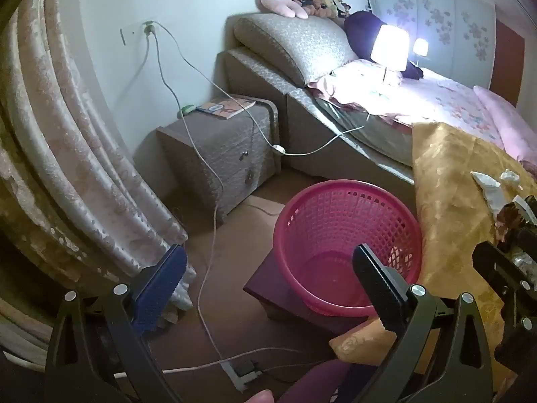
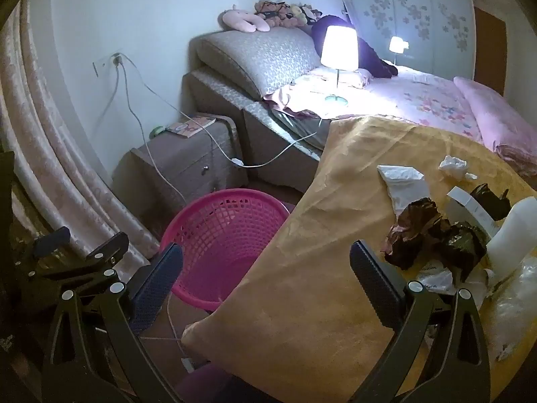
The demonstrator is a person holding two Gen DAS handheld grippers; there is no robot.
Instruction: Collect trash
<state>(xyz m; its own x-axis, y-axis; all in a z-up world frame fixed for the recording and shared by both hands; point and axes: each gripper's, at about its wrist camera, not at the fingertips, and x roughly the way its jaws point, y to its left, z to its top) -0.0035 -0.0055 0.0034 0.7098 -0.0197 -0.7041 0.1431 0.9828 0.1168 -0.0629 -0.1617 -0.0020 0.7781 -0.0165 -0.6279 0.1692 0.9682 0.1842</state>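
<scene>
A pink mesh waste basket [image 1: 345, 245] [image 2: 225, 245] stands empty on a dark stool beside a table under a yellow cloth [image 2: 329, 235]. Trash lies on the cloth at the right: a dark crumpled wrapper [image 2: 419, 231], white tissue [image 2: 402, 181], a crumpled white wad [image 2: 453, 166], a white box [image 2: 470, 211] and clear plastic [image 2: 517, 309]. My left gripper [image 1: 268, 288] hangs open above the basket's near rim with nothing between its fingers. My right gripper [image 2: 268, 288] stands open over the cloth's edge, left of the trash pile, empty.
A bed [image 2: 419, 100] with a lit lamp [image 2: 339, 50] lies behind the table. A bedside cabinet [image 1: 218, 154] stands by the wall. Cables [image 1: 208, 268] trail across the floor to a power strip [image 1: 245, 369]. Curtains [image 1: 67, 168] hang at left.
</scene>
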